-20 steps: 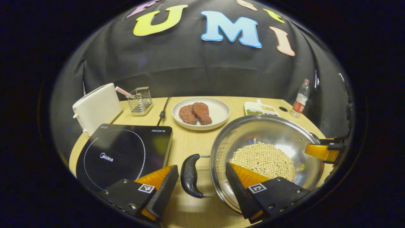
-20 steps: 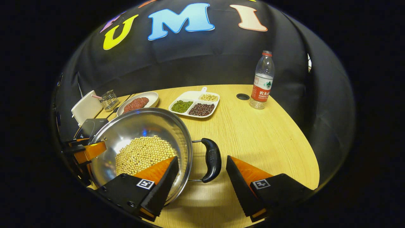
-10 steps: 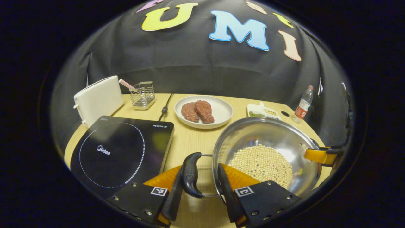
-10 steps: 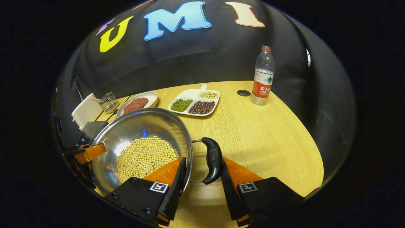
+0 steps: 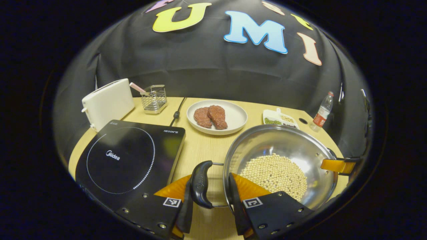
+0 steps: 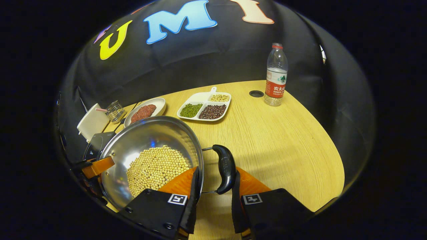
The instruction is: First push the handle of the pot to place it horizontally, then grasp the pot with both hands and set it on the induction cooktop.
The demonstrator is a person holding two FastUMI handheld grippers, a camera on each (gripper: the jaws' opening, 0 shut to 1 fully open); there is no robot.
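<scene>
Both grippers pinch the pot's point(image 5: 280, 160) side handles: the left gripper point(image 5: 209, 213) is closed on one black handle point(image 5: 200, 184), the right gripper point(image 6: 213, 213) on the other point(image 6: 226, 168). Between them, the pot's handle-to-handle axis runs sideways, with the cooktop point(image 5: 126, 160) just left of the left gripper.

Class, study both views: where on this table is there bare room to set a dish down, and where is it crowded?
Free: the wide wooden stretch right of the pot, bordered by the bean tray and water bottle. The induction cooktop has a bare top. Crowded: the far left, where toaster, wire rack and meat plate cluster.
</scene>
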